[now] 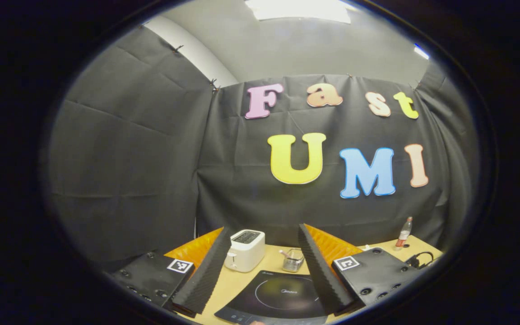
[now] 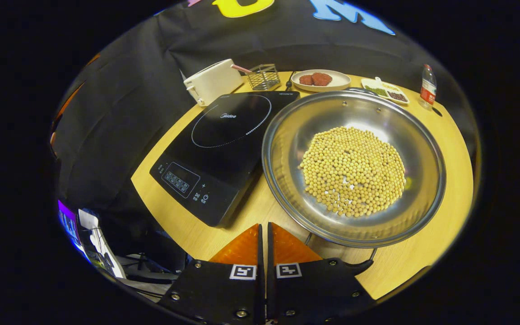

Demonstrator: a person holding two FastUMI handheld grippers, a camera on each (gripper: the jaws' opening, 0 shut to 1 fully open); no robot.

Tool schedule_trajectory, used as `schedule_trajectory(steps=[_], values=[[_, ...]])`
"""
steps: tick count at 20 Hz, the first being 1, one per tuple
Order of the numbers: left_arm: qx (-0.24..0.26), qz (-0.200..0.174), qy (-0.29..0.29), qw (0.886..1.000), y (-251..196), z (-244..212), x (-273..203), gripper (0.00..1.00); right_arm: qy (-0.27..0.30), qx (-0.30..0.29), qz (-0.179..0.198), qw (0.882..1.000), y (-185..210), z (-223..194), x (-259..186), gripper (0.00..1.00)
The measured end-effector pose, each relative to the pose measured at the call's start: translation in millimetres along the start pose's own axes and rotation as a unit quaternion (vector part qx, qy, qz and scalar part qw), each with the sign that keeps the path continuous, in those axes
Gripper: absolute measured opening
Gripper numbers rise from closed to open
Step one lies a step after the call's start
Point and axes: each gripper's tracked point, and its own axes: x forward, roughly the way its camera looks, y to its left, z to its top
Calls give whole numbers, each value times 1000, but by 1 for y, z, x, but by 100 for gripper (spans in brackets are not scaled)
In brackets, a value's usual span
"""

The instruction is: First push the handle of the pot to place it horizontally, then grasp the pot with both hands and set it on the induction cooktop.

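A steel pot (image 2: 354, 167) filled with yellow beans (image 2: 354, 170) is seen on the wooden table (image 2: 440, 243), just beside the induction cooktop (image 2: 217, 149). The right gripper (image 2: 263, 234) is held closed on nothing near the pot's rim; the left gripper (image 1: 262, 266) is spread wide above the cooktop.

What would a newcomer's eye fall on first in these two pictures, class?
First, the wide steel pot heaped with yellow beans, on the wooden table right of the black induction cooktop. Next, the white toaster behind the cooktop, near the booth's wall.
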Motion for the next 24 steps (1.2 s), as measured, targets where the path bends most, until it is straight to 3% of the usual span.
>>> schedule_trajectory(steps=[17,19,20,24], values=[[-45,-77,43,995,-49,-47,45,100,-6,85,-94,992,-59,-6,-17,1],[-42,-82,40,995,-53,-45,46,94,-8,93,-101,990,-67,-9,-21,1],[-39,-84,38,995,-55,-43,46,99,-9,94,-108,990,-73,-9,-24,1],[-35,-88,47,994,-73,-48,44,99,-9,103,-124,987,-98,-10,-36,1]])
